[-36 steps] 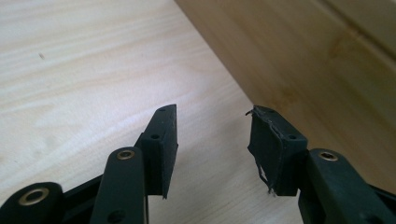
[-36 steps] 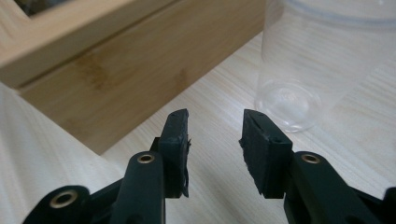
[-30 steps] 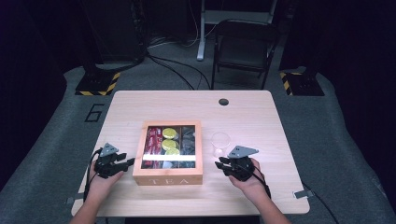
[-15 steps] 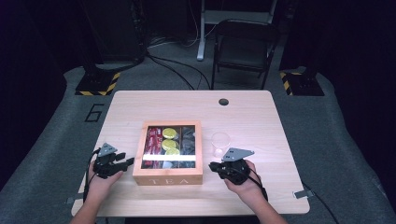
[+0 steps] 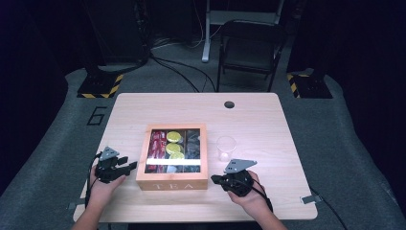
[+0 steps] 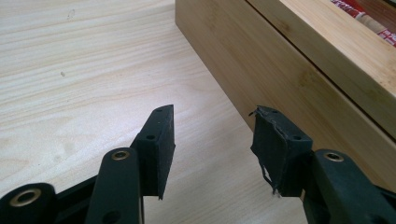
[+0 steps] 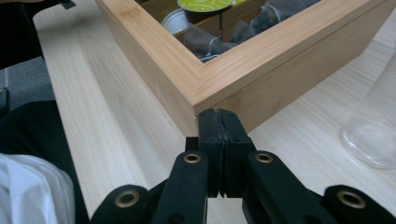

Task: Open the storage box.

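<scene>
A wooden tea box (image 5: 172, 182) with a glass lid sits mid-table, marked TEA on its front. Inside lie red packets (image 5: 157, 142), yellow-green capsules (image 5: 174, 137) and dark tea bags (image 7: 219, 44). My left gripper (image 5: 131, 166) rests on the table just left of the box; its jaws (image 6: 212, 114) have just been opening and stand apart, nothing between them, beside the box's side wall (image 6: 280, 60). My right gripper (image 5: 214, 179) lies at the box's front right corner (image 7: 205, 100). Its jaws (image 7: 218, 112) have just been closing and meet, empty.
A clear plastic cup (image 5: 226, 147) stands upright just right of the box, close to my right gripper, and it appears again as the cup (image 7: 373, 121) at the right edge. The pale wooden table (image 5: 258, 120) has a cable hole (image 5: 229, 104) at the back. A chair stands beyond the table.
My right gripper has slid left toward the box's front right corner and its jaws have come together. The left hand has stayed put, its jaws a little wider.
</scene>
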